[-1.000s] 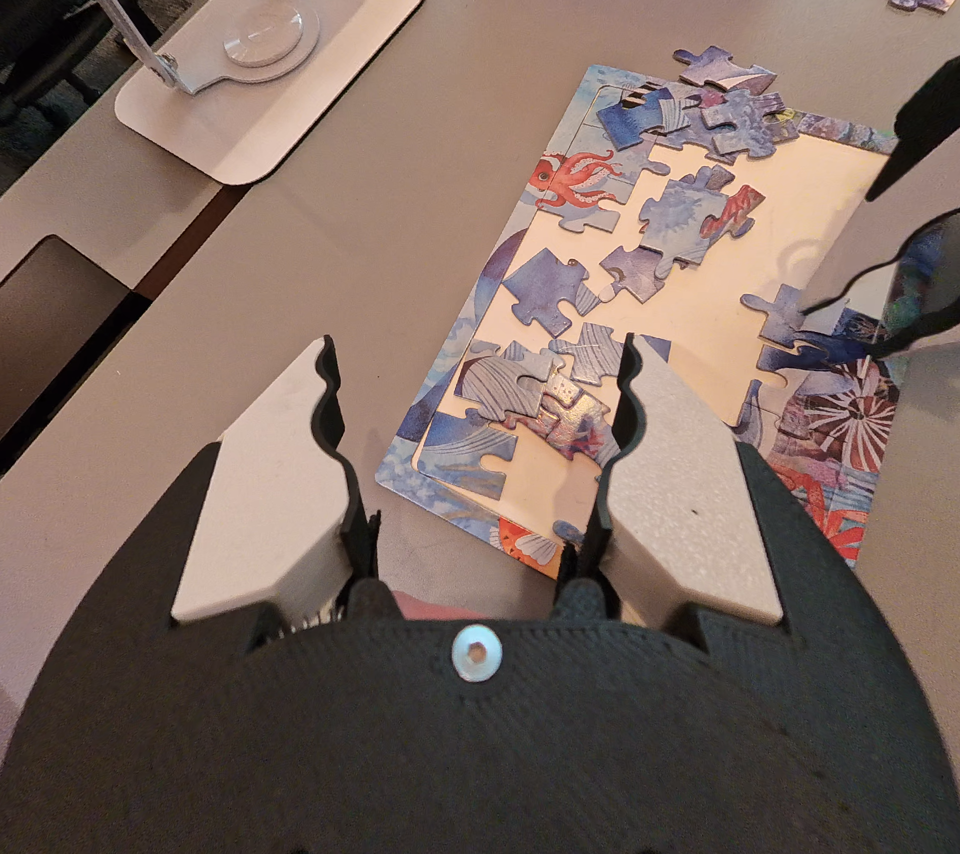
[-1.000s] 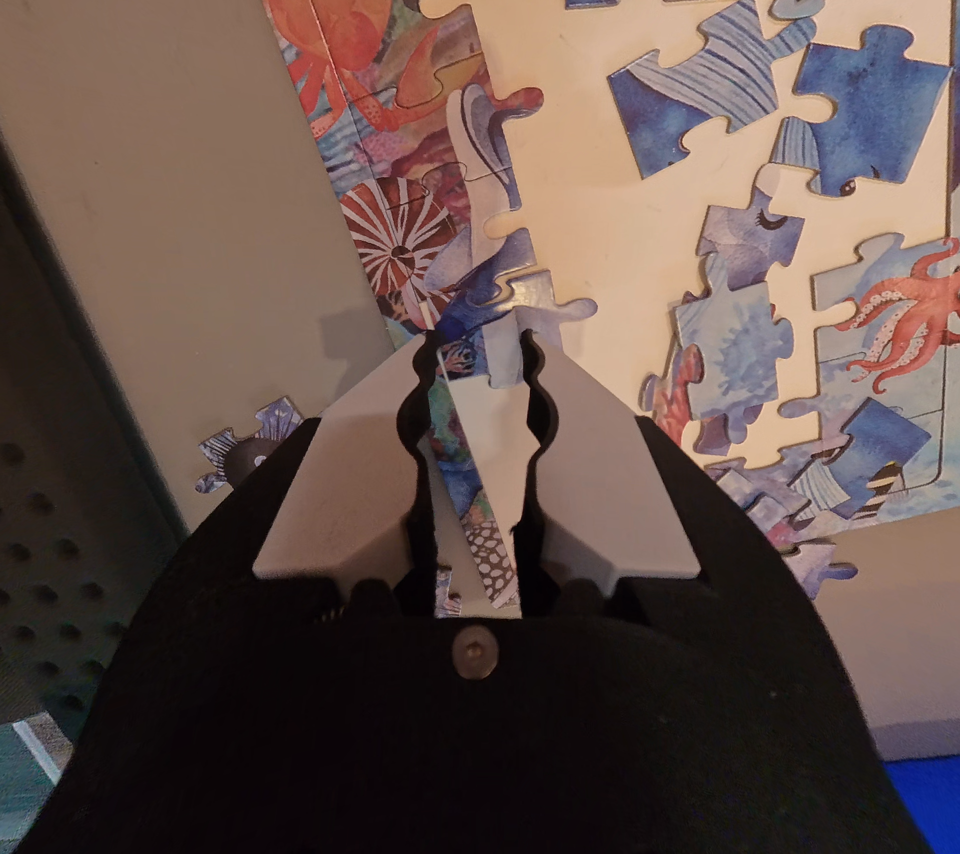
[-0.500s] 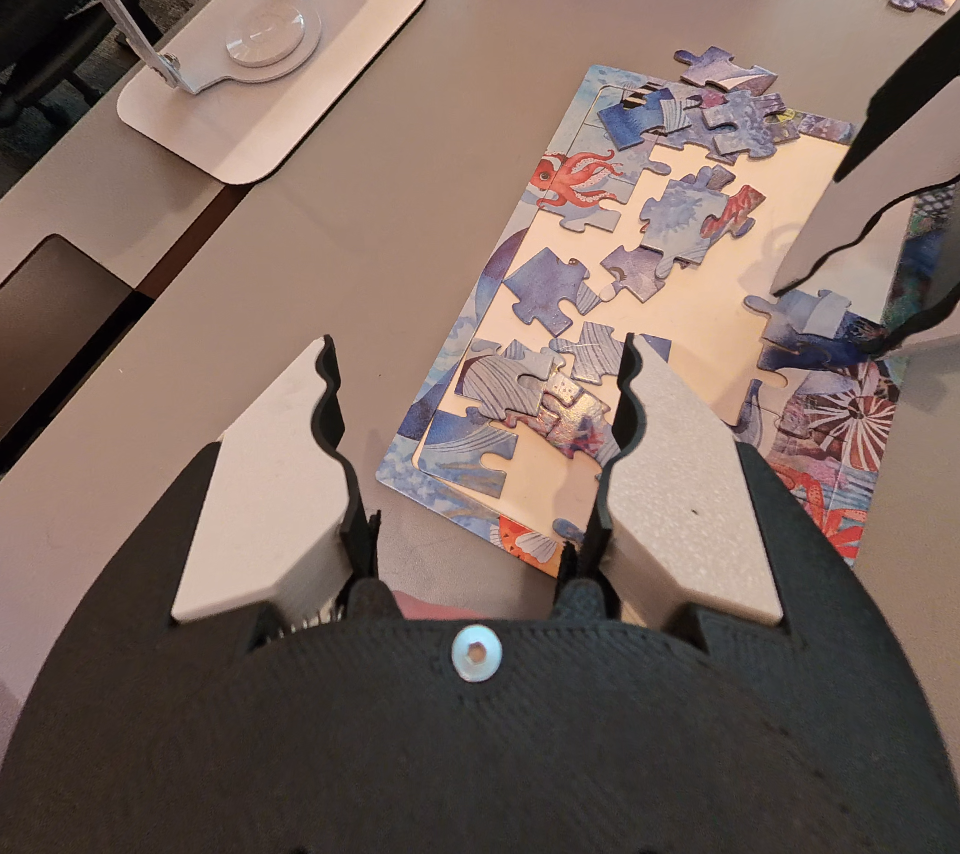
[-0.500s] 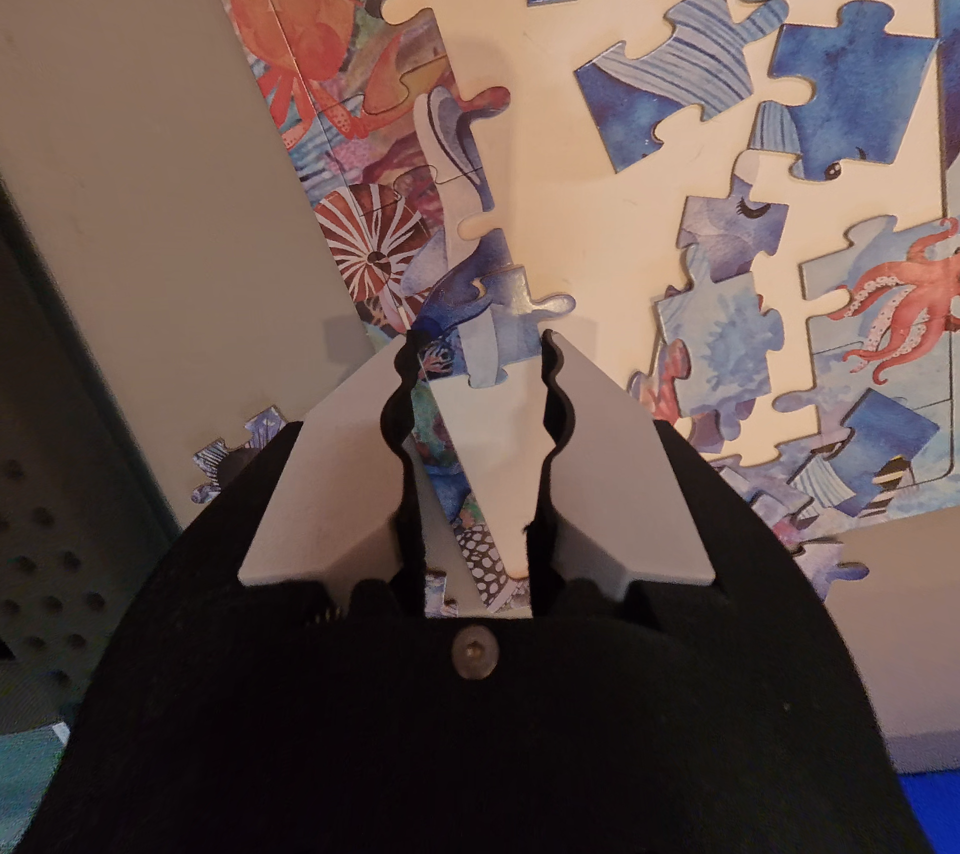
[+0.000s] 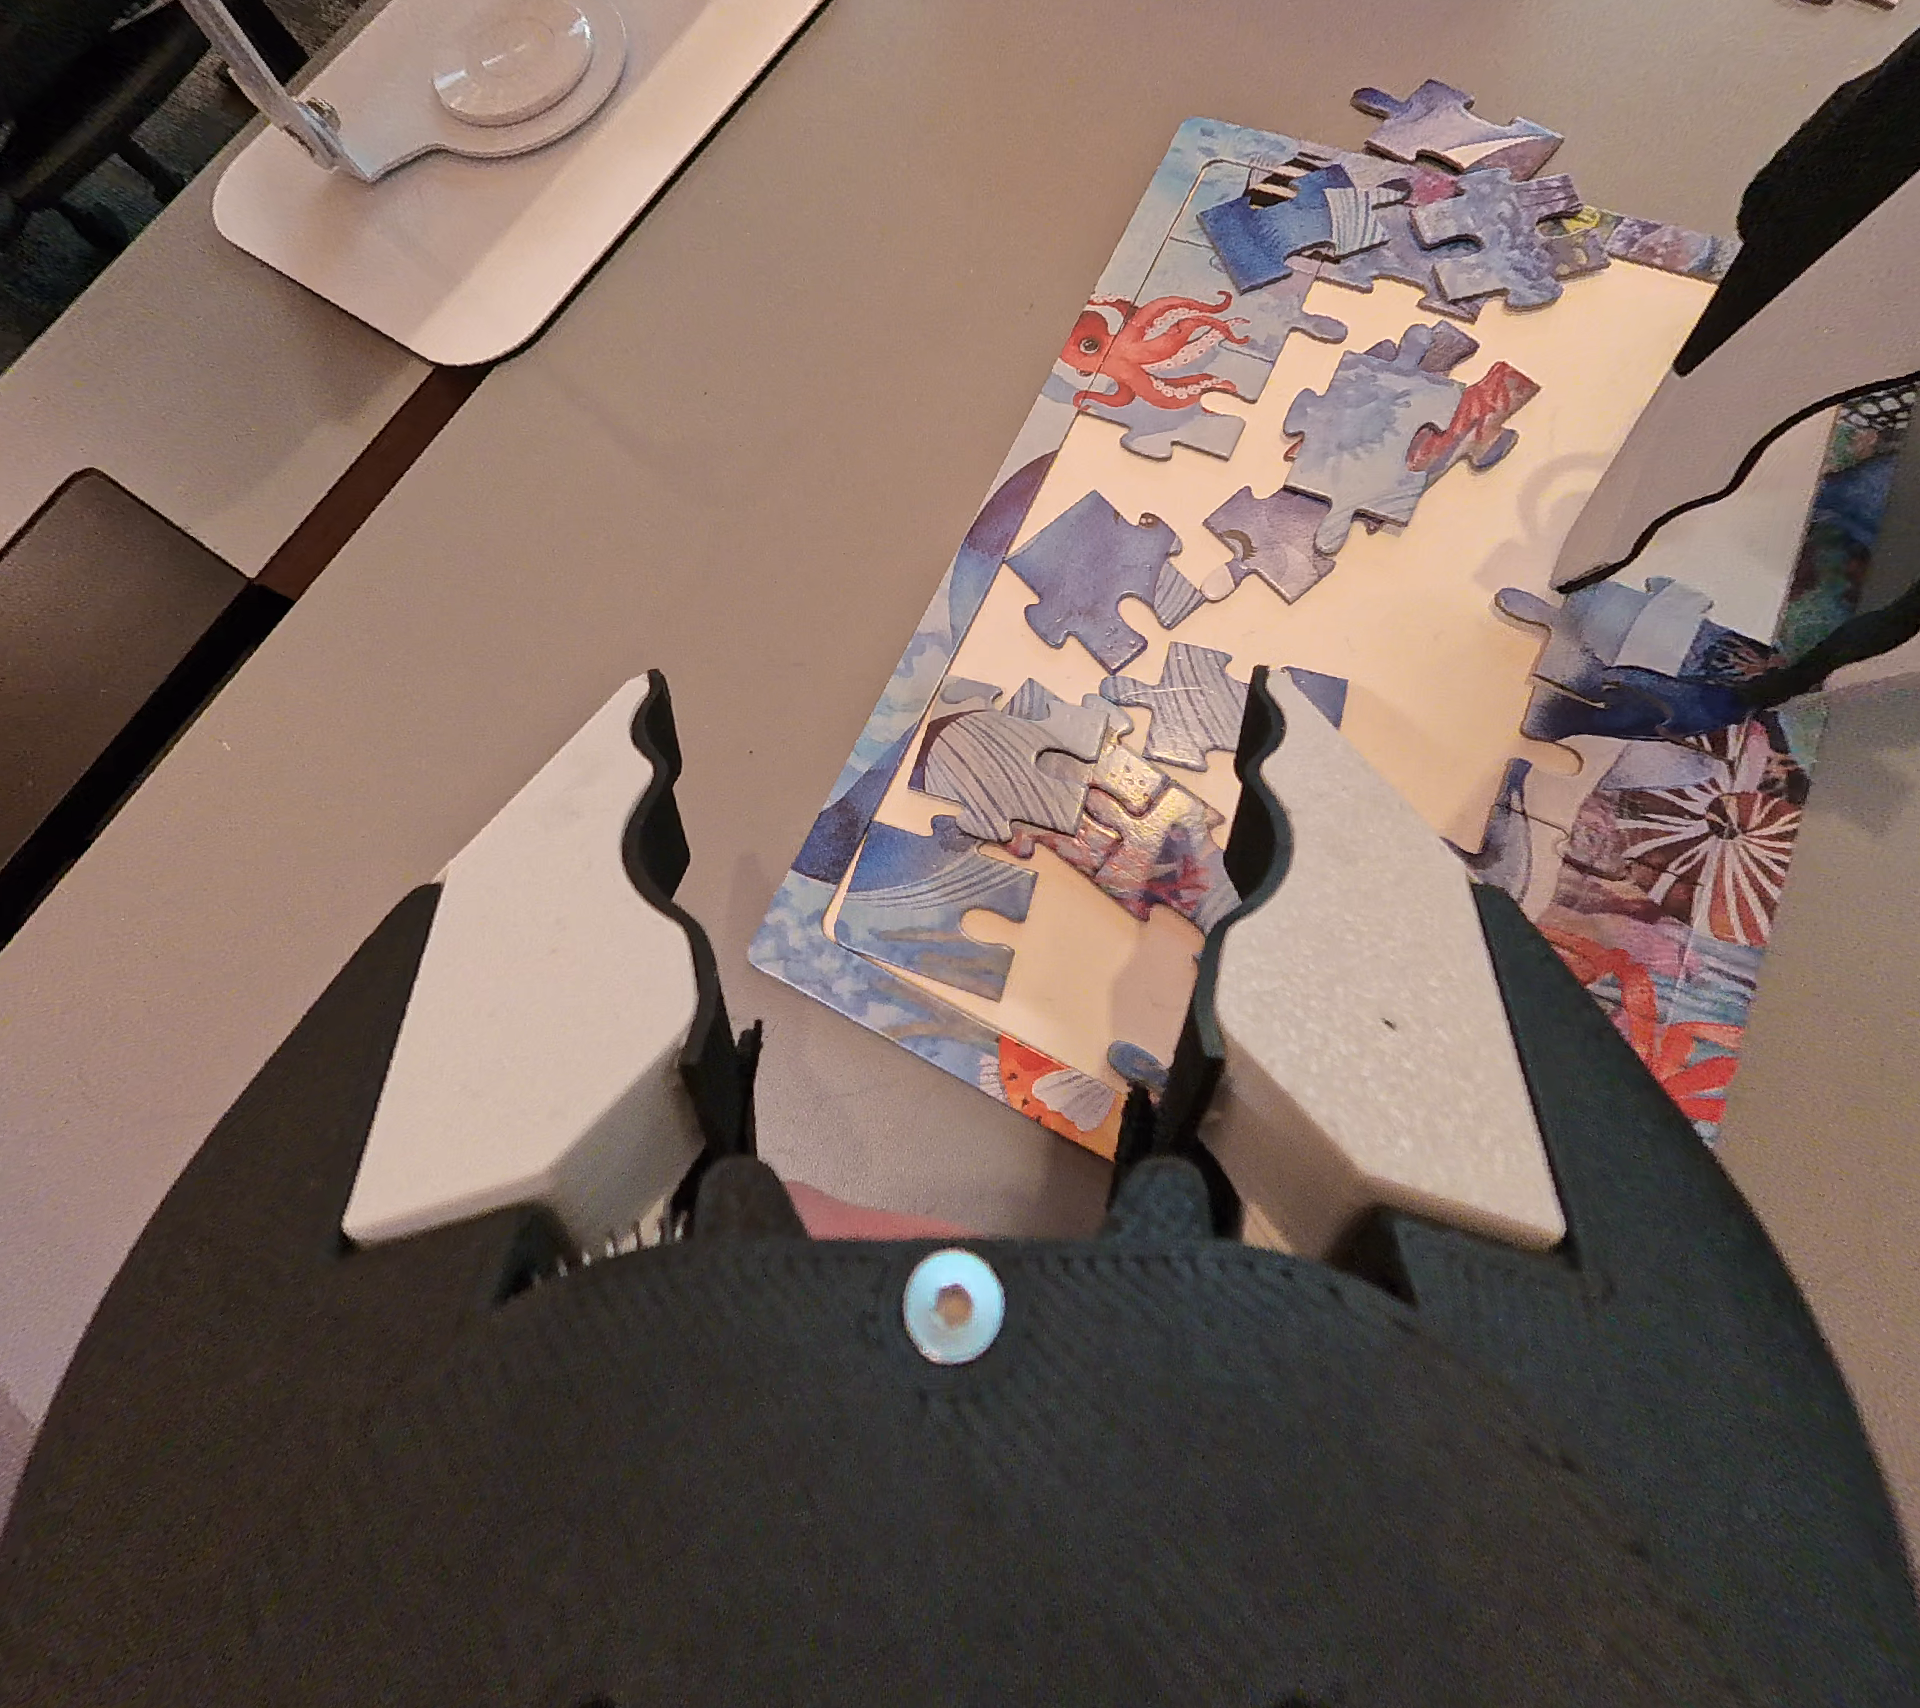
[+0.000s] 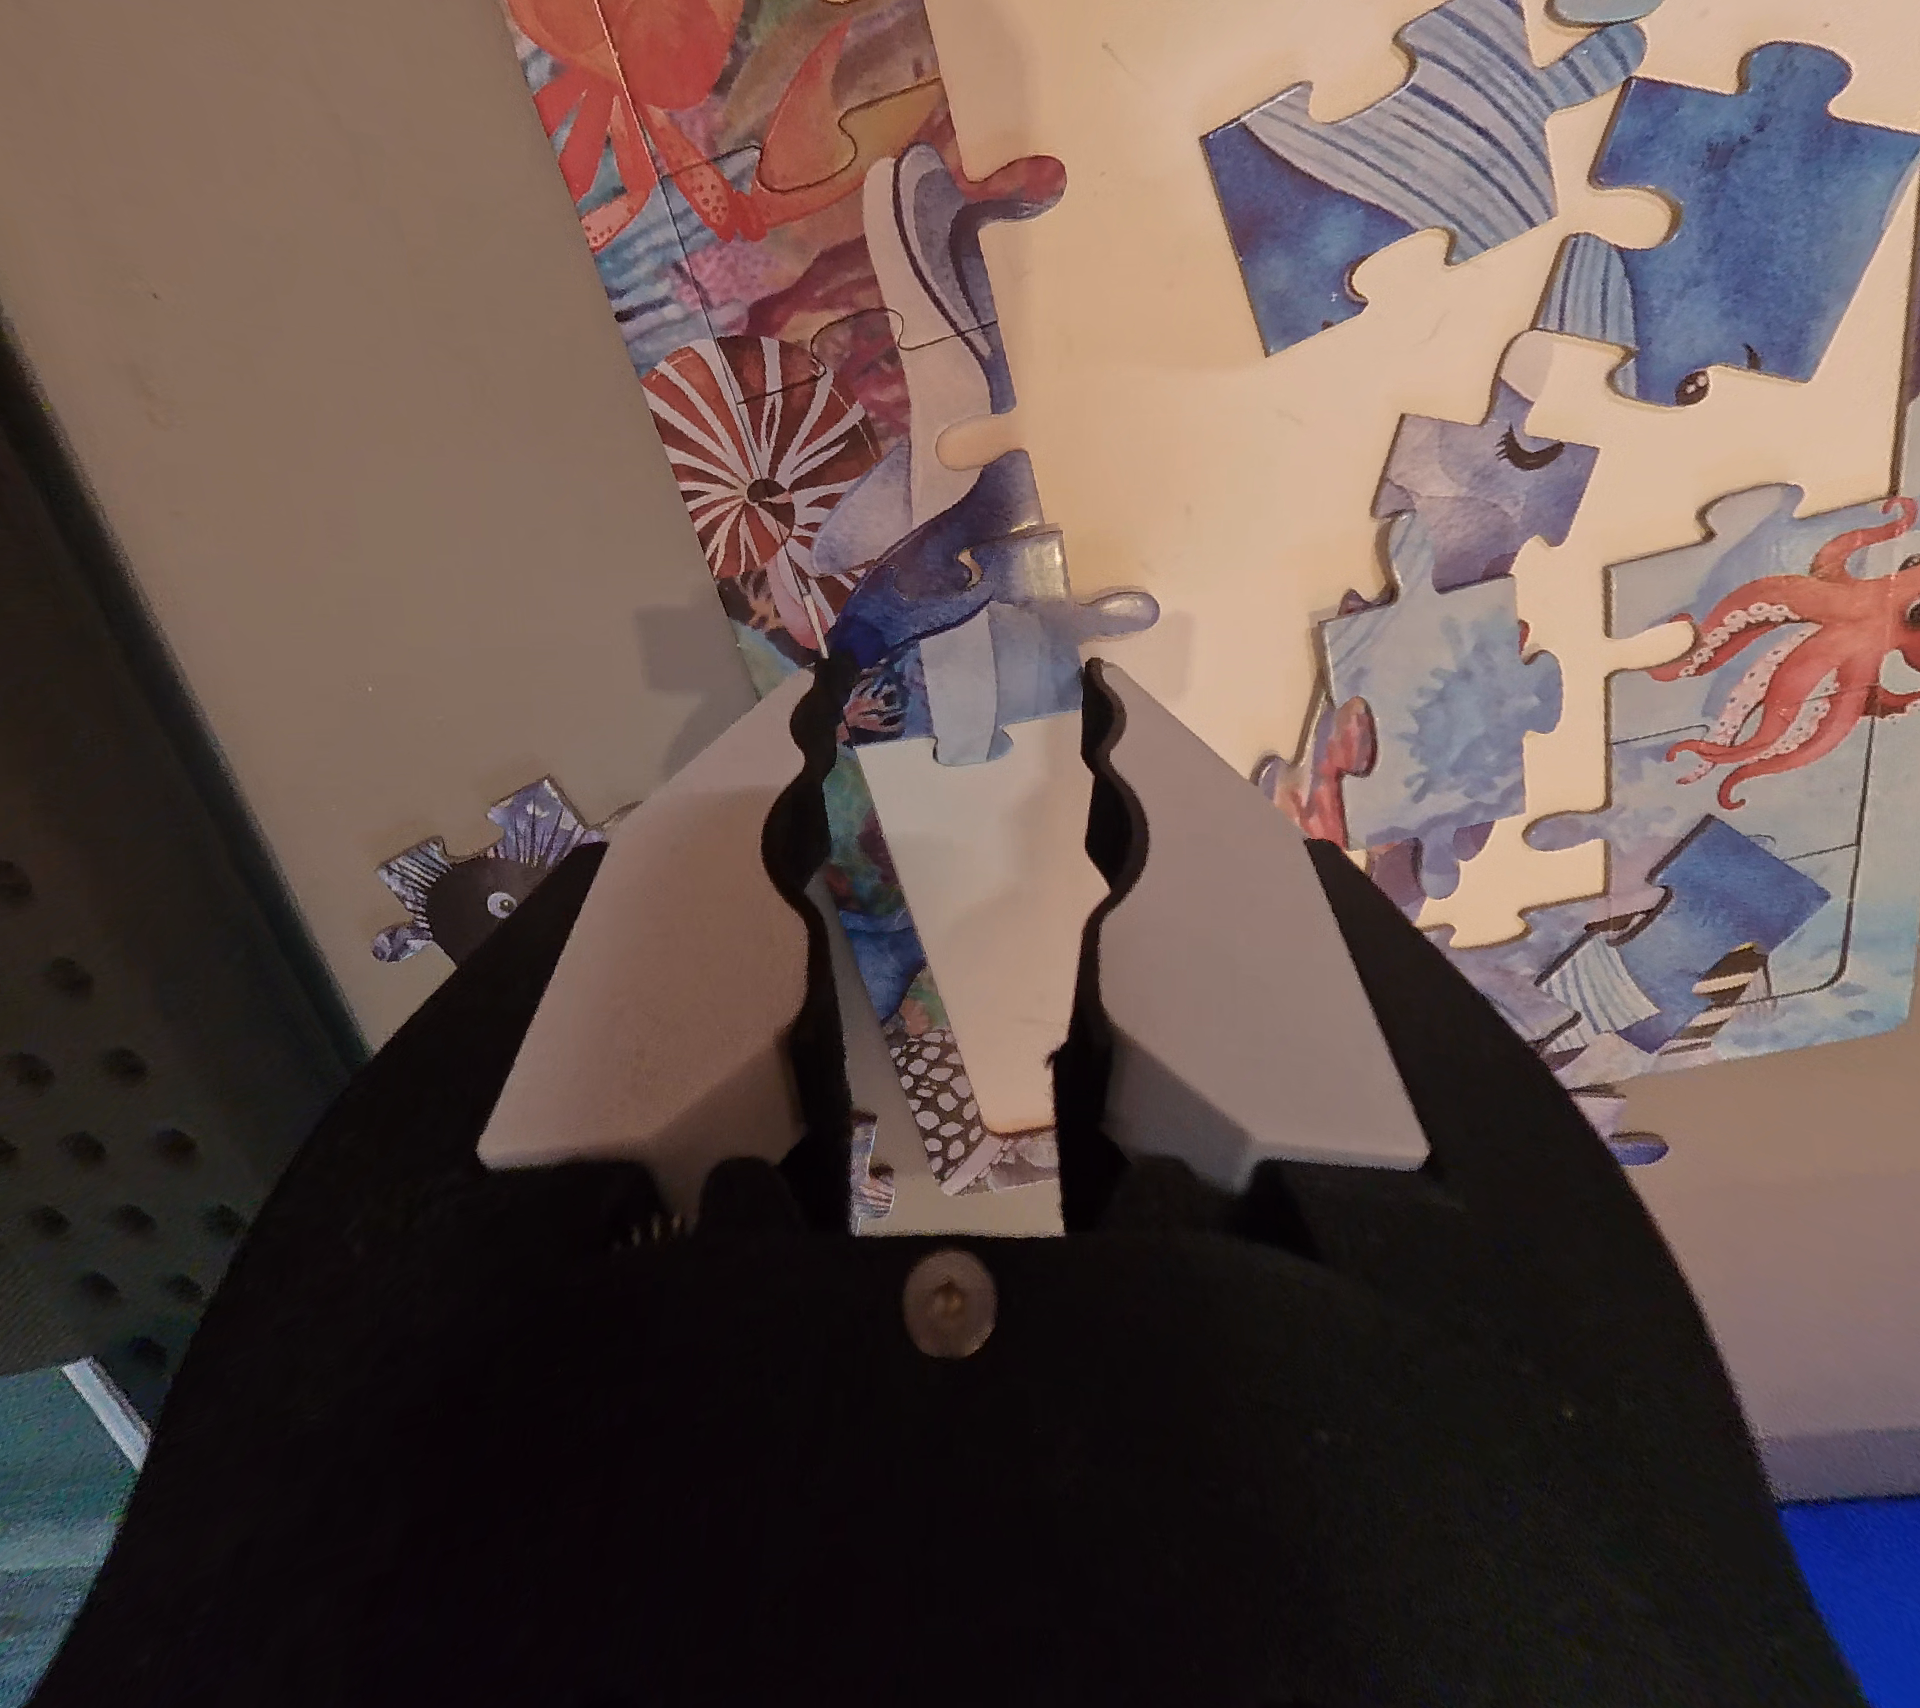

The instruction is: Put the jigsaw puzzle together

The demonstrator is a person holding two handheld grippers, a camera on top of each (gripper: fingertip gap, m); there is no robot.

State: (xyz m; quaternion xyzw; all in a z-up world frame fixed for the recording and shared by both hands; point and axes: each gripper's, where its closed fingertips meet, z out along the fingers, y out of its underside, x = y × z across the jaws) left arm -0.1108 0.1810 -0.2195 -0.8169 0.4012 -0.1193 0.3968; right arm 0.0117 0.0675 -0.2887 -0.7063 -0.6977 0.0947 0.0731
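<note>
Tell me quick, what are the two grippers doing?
Left gripper: open, holding nothing.
Right gripper: open, empty, tips by a blue piece on the board.

Left gripper [image 5: 951, 728]: matte black printed body with layered ridges, two pale grey wedge fingers [image 5: 551, 952] edged by wavy black pads, one silver screw [image 5: 953, 1324] at centre. Right gripper [image 6: 951, 697]: same build, darker screw [image 6: 949, 1295].

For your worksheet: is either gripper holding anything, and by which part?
Neither. The left gripper and right gripper are open; the blue piece lies just beyond the right's tips.
</note>
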